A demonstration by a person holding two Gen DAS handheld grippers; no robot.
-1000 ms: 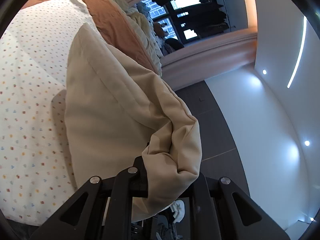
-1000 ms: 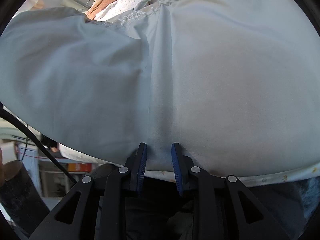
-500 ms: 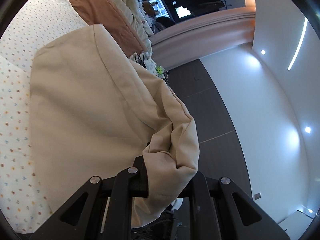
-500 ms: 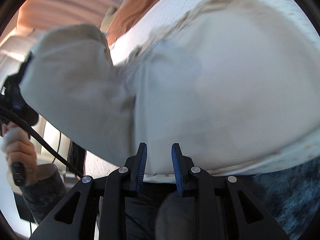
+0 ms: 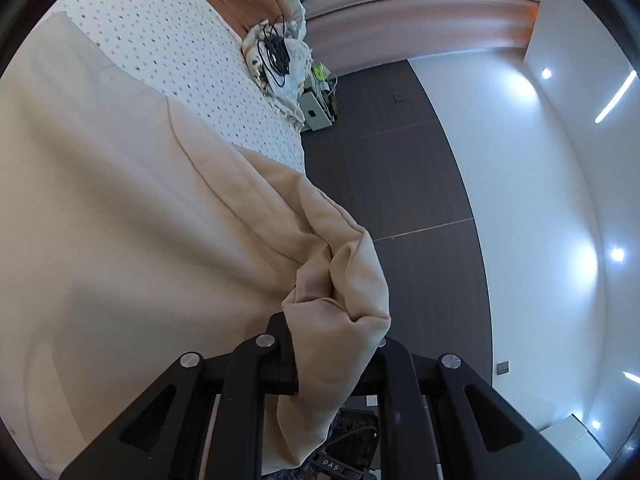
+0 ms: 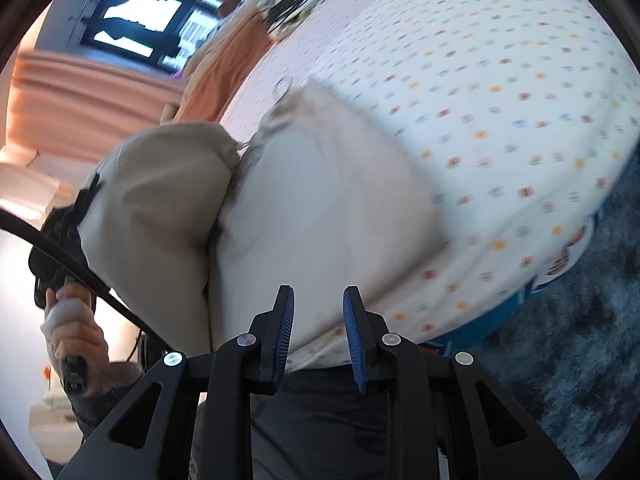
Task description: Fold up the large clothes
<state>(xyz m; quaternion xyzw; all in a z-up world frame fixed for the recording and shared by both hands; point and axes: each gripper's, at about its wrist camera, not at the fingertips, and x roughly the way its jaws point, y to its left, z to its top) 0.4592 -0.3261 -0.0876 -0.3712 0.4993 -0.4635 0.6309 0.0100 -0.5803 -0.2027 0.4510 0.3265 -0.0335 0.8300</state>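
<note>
Change: since a second ago, the cream garment [image 5: 152, 220] is swung across over the dotted bedsheet [image 5: 180, 36], and the right gripper [image 6: 318, 332], then closed on the cloth, is seen parted and empty.
Left gripper [image 5: 332, 344]: clenched on a bunched corner of the garment, lifted off the bed's edge, apparently so the held side can be carried over for a fold.
Garment: partly spread on the bed, partly hanging from the left gripper.
Right gripper: jaws apart, nothing between the blue pads [image 6: 286, 332]; likely released to take a new hold.
Left view only: dark floor [image 5: 392, 176], tangled black cable [image 5: 276, 50] on a crumpled heap.
Right view only: the person's left hand [image 6: 68, 332] on the handle, blue rug [image 6: 592, 340]; motion blur is noted.
</note>
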